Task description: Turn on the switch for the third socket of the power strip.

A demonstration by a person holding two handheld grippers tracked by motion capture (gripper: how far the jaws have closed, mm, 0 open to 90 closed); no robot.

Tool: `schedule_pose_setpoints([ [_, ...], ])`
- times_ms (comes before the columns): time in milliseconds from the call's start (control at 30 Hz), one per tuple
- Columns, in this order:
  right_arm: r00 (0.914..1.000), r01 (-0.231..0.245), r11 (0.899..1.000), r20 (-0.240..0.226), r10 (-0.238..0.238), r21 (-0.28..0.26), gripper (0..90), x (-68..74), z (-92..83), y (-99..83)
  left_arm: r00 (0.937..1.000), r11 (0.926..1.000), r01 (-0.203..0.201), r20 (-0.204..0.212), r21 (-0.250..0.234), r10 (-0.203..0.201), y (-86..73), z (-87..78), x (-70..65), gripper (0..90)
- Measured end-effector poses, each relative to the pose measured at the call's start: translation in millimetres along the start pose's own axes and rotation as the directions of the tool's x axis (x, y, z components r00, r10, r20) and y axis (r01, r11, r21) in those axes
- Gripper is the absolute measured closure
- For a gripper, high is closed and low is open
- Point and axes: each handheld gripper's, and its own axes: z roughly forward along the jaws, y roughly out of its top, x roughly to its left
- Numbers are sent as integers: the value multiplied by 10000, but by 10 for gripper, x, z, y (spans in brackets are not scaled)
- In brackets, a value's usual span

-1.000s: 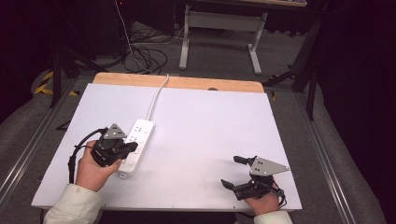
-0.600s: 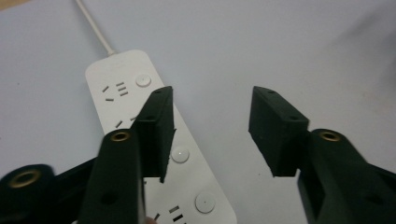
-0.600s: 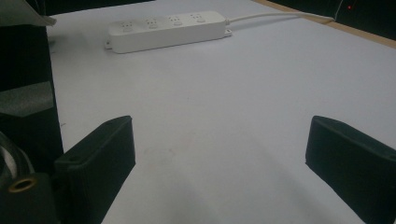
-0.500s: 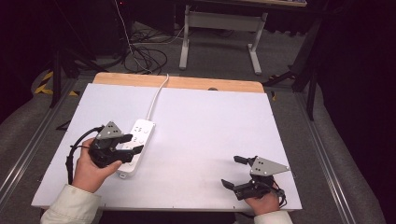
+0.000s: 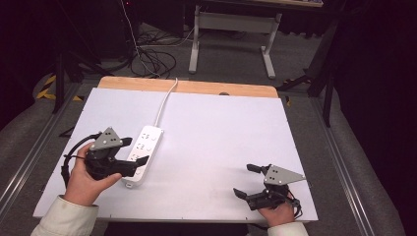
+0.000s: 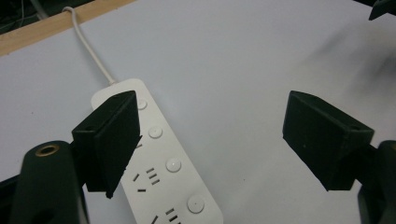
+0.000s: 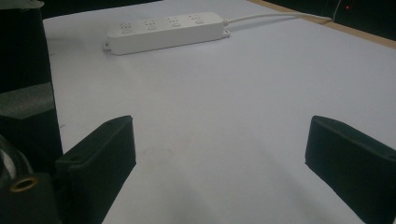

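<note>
A white power strip [image 5: 150, 135] lies on the white table top [image 5: 221, 128], and its cord [image 5: 164, 101] runs off over the far edge. My left gripper [image 5: 135, 150] hovers over the strip's near end. Its jaws have just been opening and stand wide apart, pressing on nothing. In the left gripper view the strip [image 6: 173, 182] lies below the left gripper [image 6: 212, 112], partly under one jaw. My right gripper [image 5: 244, 179] rests open near the front right corner with bare table between its jaws. In the right gripper view, the right gripper [image 7: 224, 140] faces the strip [image 7: 163, 30] far off.
A wooden strip [image 5: 196, 88] borders the table's far edge. Beyond it, loose cables [image 5: 152, 59] lie on the floor beside the legs of another desk [image 5: 231, 29]. Metal rails [image 5: 339, 152] run along both sides of the table.
The left gripper's jaws went from shut at the power strip to wide apart, and the hand rose slightly. The strip stays in place. The right gripper has not moved.
</note>
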Motion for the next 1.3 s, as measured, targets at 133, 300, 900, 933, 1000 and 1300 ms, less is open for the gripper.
schedule_pose_setpoints([
  [133,10000,-16,10000,-21,16,-41,90,-3,-6,-1,9995,9998,35,-300,-178,-40,-47,-72,11,149],
  [300,10000,1,10000,-23,-1,-66,89,1,-13,2,9990,9991,54,-446,-418,-73,-152,-148,35,125],
  [900,10000,-32,10000,20,32,-91,94,3,-29,3,9948,9949,524,-821,-858,-595,-545,-408,174,113],
  [933,10000,-40,9999,8,41,-102,94,2,-28,2,9938,9936,596,-883,-955,-681,-582,-402,180,113],
  [1000,10000,-37,9999,-4,37,-100,94,4,-26,2,9926,9917,709,-908,-1070,-807,-650,-385,200,113],
  [1300,10000,-53,10000,0,53,-41,95,3,-24,2,9923,9878,586,-997,-1440,-734,-918,-345,266,113],
])
